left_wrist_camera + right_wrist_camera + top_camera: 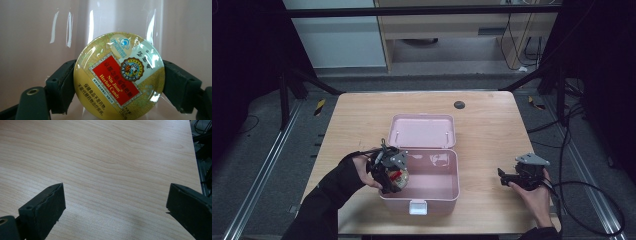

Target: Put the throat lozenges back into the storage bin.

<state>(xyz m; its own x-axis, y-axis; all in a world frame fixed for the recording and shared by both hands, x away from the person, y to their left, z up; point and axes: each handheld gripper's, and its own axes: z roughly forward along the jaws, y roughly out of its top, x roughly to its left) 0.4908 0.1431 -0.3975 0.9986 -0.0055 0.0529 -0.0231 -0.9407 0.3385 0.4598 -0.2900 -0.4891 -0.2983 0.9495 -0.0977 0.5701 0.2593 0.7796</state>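
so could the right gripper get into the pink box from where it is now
Probably yes: the right gripper hovers open and empty over bare table beside the pink box, whose lid is flipped back. The left gripper with the candy tin crowds only the far side.

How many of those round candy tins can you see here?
1. The candy tin is clamped in the left gripper at the pink box's near-left corner. More could be hidden behind the gripper.

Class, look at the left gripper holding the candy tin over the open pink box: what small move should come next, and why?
Probably lower it slightly and open the jaws. The left gripper is shut on the round candy tin, already inside the near-left corner of the open pink box, lid back. The right gripper rests open over the bare table, not needed.
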